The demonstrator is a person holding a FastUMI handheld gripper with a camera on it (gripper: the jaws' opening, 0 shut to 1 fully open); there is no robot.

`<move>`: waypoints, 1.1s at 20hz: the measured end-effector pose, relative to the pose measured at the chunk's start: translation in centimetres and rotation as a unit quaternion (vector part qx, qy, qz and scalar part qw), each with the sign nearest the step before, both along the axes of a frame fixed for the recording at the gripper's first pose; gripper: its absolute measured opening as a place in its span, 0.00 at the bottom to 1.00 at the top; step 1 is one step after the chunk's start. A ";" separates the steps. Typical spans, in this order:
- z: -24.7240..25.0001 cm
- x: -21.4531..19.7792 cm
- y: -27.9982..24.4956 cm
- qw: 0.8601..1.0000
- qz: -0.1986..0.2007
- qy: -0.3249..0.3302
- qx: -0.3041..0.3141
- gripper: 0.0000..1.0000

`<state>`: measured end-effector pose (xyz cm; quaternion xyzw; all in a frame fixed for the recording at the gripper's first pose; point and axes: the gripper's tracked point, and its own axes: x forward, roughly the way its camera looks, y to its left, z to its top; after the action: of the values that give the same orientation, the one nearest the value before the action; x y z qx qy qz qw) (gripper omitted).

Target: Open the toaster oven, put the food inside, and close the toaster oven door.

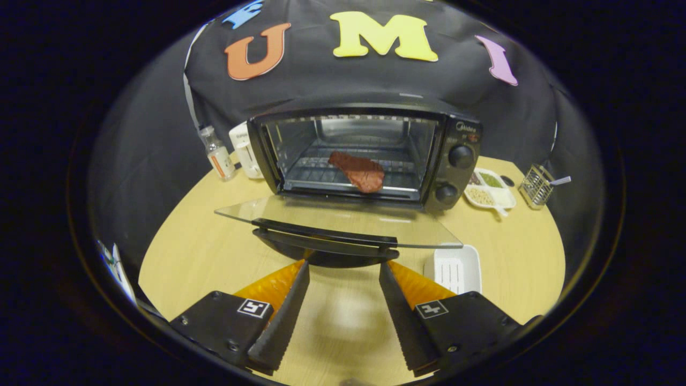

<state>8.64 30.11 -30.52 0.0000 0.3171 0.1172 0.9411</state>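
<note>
fingers (343, 268) spread wide, empty, tips just under the lowered door's handle (324, 231); meat (358, 170) beyond inside the toaster oven (455, 161).

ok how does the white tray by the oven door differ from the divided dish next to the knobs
The white tray is empty, rectangular and ribbed inside; the divided dish holds green and beige bits in separate compartments. The tray lies near the open gripper, beside the lowered glass door; the dish sits farther back, beside the toaster oven and a wire basket. Both are white and rest on the wooden table.
</note>
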 end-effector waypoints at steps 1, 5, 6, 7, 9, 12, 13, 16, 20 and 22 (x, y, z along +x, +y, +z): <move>0.6 0.3 0.0 1.000 0.000 -0.002 0.002 0.84; 4.1 2.3 -0.1 1.000 -0.009 -0.024 0.010 0.84; 5.0 3.0 -0.1 0.999 -0.009 -0.036 0.009 0.86; 5.9 3.5 0.0 0.999 -0.006 -0.051 0.009 0.86; 7.3 4.2 0.0 0.997 0.002 -0.071 0.000 0.84; 8.2 4.2 -0.3 0.996 0.006 -0.084 -0.007 0.83; 8.4 4.0 -0.6 0.996 0.006 -0.085 -0.009 0.83; 8.7 3.3 -1.7 0.996 0.002 -0.087 -0.009 0.83; 9.4 2.2 -4.6 0.995 -0.013 -0.094 -0.017 0.84; 10.1 1.4 -6.6 0.994 -0.023 -0.100 -0.024 0.84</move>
<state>10.05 23.47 -20.43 -0.0274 0.2241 0.0876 0.9702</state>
